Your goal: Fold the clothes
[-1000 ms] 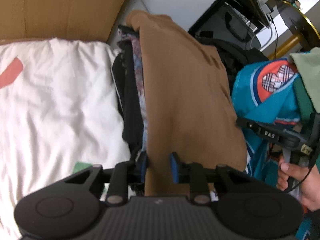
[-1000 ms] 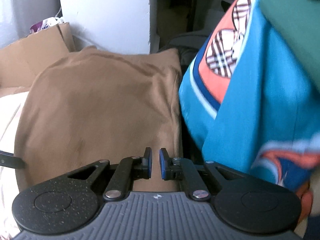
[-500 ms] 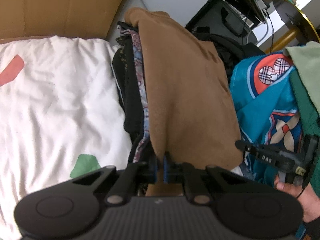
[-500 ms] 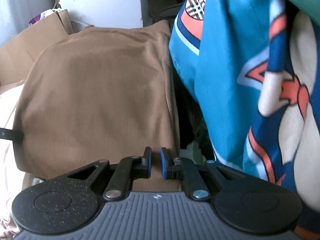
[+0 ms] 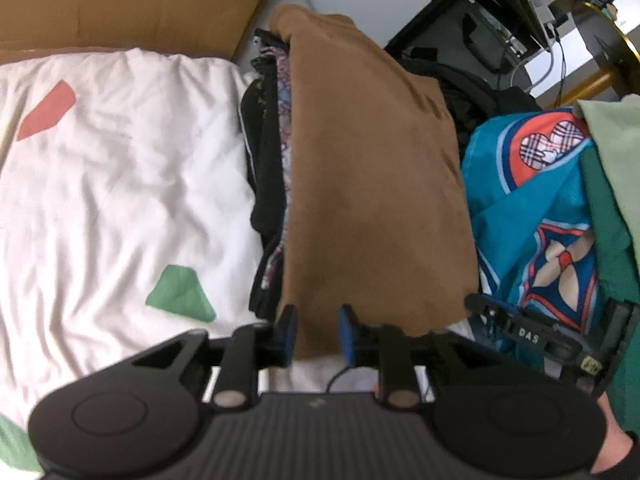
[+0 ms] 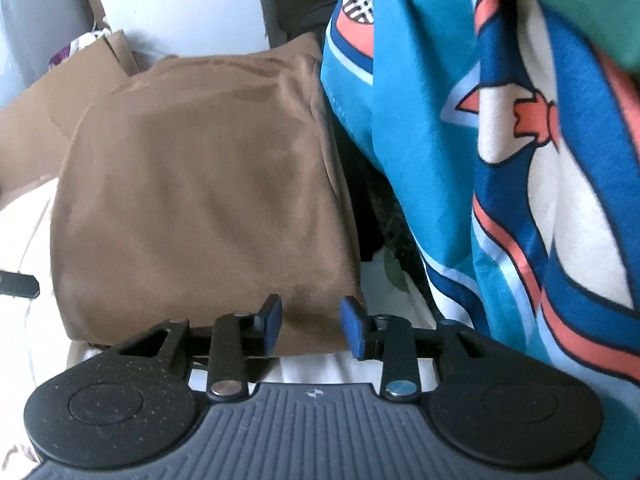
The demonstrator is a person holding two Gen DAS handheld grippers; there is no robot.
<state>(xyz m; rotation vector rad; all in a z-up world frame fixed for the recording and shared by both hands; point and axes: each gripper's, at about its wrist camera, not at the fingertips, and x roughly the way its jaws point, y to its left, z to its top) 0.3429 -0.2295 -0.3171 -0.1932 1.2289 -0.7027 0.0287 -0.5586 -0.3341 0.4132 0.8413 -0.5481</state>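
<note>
A white bedsheet (image 5: 120,200) lies at left. The folded brown garment (image 5: 372,184) tops a stack of clothes beside a teal patterned cloth (image 5: 532,216). Left tool (image 5: 316,334) and right tool (image 6: 312,326) are opening, pads apart at the garment's near edge, not pressing it.

the left gripper (image 5: 314,334) points steeply down, its jaws opening. the right gripper (image 6: 311,326) points down likewise, jaws opening, pads pressing nothing.
</note>
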